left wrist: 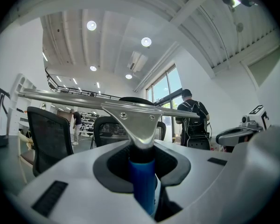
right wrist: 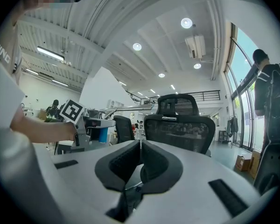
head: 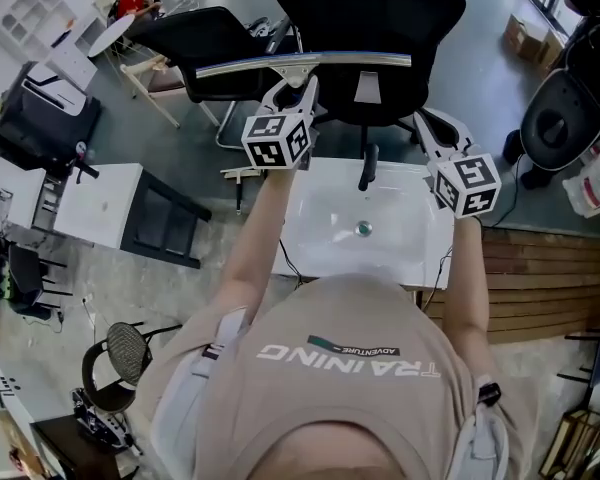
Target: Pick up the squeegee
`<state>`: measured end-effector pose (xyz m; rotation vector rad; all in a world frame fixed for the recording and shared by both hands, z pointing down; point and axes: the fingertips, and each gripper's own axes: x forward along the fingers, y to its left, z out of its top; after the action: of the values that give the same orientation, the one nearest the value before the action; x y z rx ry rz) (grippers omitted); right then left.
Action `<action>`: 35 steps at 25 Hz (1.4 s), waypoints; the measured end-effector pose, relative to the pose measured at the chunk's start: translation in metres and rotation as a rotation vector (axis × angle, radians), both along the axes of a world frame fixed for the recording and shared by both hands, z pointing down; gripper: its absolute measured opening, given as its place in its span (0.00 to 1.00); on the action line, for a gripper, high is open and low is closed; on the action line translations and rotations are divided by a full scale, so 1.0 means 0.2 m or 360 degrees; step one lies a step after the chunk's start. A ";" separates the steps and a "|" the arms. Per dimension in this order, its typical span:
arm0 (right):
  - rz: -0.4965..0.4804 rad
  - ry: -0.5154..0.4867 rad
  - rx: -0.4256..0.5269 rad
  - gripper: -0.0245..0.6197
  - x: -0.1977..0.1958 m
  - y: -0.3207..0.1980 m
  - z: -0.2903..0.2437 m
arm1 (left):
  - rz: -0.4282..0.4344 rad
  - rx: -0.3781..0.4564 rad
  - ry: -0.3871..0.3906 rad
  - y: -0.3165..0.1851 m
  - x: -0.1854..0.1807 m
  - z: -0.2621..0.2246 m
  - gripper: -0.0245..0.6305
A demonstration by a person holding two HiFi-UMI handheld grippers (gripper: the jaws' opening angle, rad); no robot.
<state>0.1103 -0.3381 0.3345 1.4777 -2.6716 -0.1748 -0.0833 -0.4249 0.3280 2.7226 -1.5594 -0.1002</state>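
The squeegee (head: 300, 64) has a long metal blade and a blue handle (left wrist: 142, 183). My left gripper (head: 302, 88) is shut on that handle and holds the squeegee level in the air above the far edge of the white basin (head: 320, 238). In the left gripper view the blade (left wrist: 107, 99) runs across the picture just beyond the jaws. My right gripper (head: 427, 128) hangs to the right of it, level, with its jaws together and nothing between them (right wrist: 140, 160). The right gripper view also shows the left gripper (right wrist: 91, 125) with the squeegee (right wrist: 126, 108) off to its left.
A black office chair (head: 370, 18) stands just beyond the basin, and a second chair (head: 205, 43) is to its left. A wooden pallet (head: 550, 278) lies at the right. A person with a backpack (left wrist: 193, 118) stands farther off.
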 end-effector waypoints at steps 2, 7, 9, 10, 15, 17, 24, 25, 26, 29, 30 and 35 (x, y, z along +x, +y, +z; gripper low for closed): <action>-0.0005 0.0004 0.0001 0.10 0.00 0.00 -0.01 | -0.0006 0.0000 0.0000 0.00 -0.01 0.00 0.19; -0.0004 0.0022 0.0005 0.10 -0.02 -0.01 0.00 | -0.0012 -0.0014 -0.0013 0.01 -0.02 0.02 0.19; 0.0003 0.0084 0.0006 0.10 -0.03 -0.01 0.02 | -0.0013 -0.0025 -0.0012 0.01 -0.03 0.03 0.19; 0.0001 0.0107 0.0003 0.10 -0.04 -0.01 0.03 | -0.0013 -0.0029 -0.0013 0.01 -0.02 0.04 0.19; -0.0016 0.0096 -0.0017 0.10 -0.06 0.00 0.05 | -0.0006 -0.0044 -0.0014 0.02 -0.03 0.05 0.19; -0.0018 0.0070 -0.0027 0.10 -0.06 -0.01 0.04 | -0.0006 -0.0054 0.0004 0.01 -0.04 0.06 0.19; -0.0001 0.0052 -0.0051 0.10 -0.02 0.00 0.08 | -0.0008 -0.0056 0.0046 0.02 -0.05 0.10 0.19; 0.0000 0.0052 -0.0055 0.10 -0.01 0.00 0.09 | -0.0012 -0.0053 0.0048 0.02 -0.05 0.11 0.19; 0.0002 0.0052 -0.0057 0.10 -0.01 -0.01 0.09 | -0.0017 -0.0050 0.0047 0.02 -0.06 0.11 0.19; 0.0018 0.0038 -0.0058 0.10 0.01 -0.01 0.09 | -0.0025 -0.0038 0.0032 0.02 -0.06 0.09 0.19; 0.0023 0.0028 -0.0059 0.10 0.02 -0.01 0.09 | -0.0025 -0.0034 0.0028 0.02 -0.06 0.09 0.19; 0.0034 0.0000 -0.0095 0.10 0.04 -0.01 0.13 | -0.0018 -0.0005 0.0010 0.05 -0.05 0.06 0.19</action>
<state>0.1178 -0.3407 0.3615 1.4879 -2.6352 -0.0928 -0.0935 -0.4144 0.3409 2.7082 -1.5722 -0.1063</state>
